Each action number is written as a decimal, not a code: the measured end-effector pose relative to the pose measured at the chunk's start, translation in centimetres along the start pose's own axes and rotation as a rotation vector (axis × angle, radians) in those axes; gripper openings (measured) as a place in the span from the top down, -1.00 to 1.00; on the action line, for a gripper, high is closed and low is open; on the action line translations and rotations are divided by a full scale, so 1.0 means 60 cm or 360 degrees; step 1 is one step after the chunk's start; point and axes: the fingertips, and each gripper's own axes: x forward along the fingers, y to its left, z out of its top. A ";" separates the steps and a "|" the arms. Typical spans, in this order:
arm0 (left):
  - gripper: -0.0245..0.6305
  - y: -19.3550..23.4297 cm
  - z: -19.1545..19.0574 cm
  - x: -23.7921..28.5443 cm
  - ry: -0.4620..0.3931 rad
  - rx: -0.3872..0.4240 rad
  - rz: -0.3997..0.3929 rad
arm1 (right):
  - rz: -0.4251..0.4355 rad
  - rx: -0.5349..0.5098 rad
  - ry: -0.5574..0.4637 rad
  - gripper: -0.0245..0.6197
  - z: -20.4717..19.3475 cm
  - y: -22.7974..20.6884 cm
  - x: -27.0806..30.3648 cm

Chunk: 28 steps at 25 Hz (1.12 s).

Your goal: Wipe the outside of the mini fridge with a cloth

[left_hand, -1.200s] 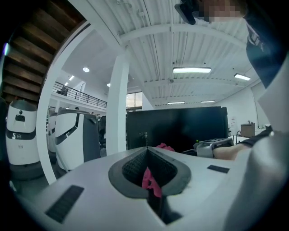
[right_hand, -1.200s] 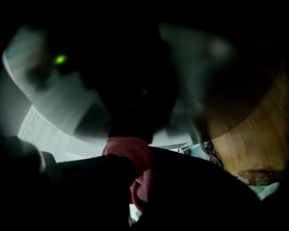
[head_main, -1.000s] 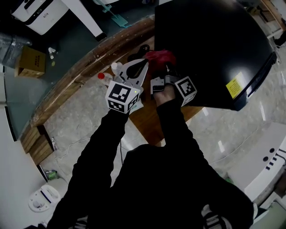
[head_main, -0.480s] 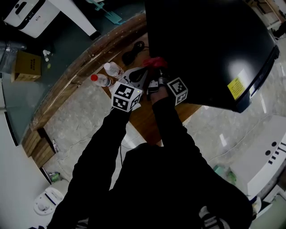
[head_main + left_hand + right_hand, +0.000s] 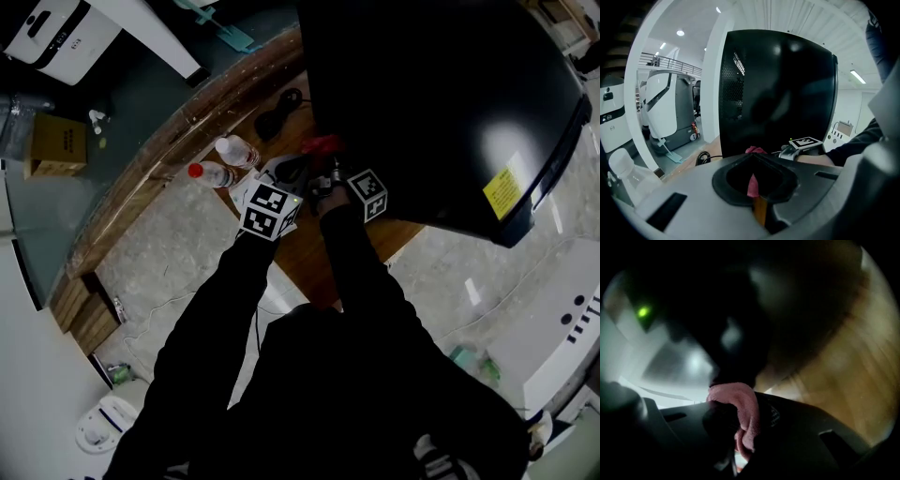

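Cloth (image 5: 322,144) farther down fridge (image 5: 441,103) side

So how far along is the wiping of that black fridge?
Nothing reads as finished: the mini fridge looks evenly glossy all over. In hand: the right tongs are shut on the pink cloth, held low at the fridge's side by the wooden table; the left tongs seem to pinch a sliver of it too. Left, I'd guess: the top and other faces.
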 end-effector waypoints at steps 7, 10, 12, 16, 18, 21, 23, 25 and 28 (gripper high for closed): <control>0.91 0.012 0.001 -0.017 -0.0017 0.0016 0.0054 | -0.0083 0.0059 -0.0045 0.81 0.010 -0.047 0.009; 0.91 0.017 0.001 -0.032 -0.0030 0.0001 0.0066 | -0.0098 0.0103 -0.0042 0.81 0.001 -0.058 0.004; 0.91 0.018 0.009 -0.039 -0.0050 0.0001 0.0069 | -0.0094 0.0017 0.0006 0.81 -0.006 -0.044 -0.003; 0.91 0.006 0.041 -0.065 -0.0149 -0.0002 0.0091 | 0.0010 -0.0308 0.0171 0.81 -0.036 0.027 -0.046; 0.91 -0.002 0.061 -0.091 -0.0228 -0.0022 0.0123 | 0.0097 -0.0449 0.0258 0.81 -0.057 0.074 -0.082; 0.91 -0.020 0.092 -0.142 -0.0338 -0.0028 0.0178 | 0.0222 -0.0621 0.0338 0.81 -0.075 0.142 -0.149; 0.91 -0.037 0.115 -0.178 -0.0412 -0.0034 0.0210 | 0.0302 -0.0719 0.0366 0.81 -0.078 0.186 -0.198; 0.91 -0.059 0.143 -0.213 -0.0499 -0.0045 0.0228 | 0.0379 -0.0777 0.0378 0.81 -0.077 0.229 -0.246; 0.91 -0.109 0.185 -0.263 -0.0615 -0.0050 0.0230 | 0.0485 -0.0811 0.0376 0.81 -0.071 0.291 -0.321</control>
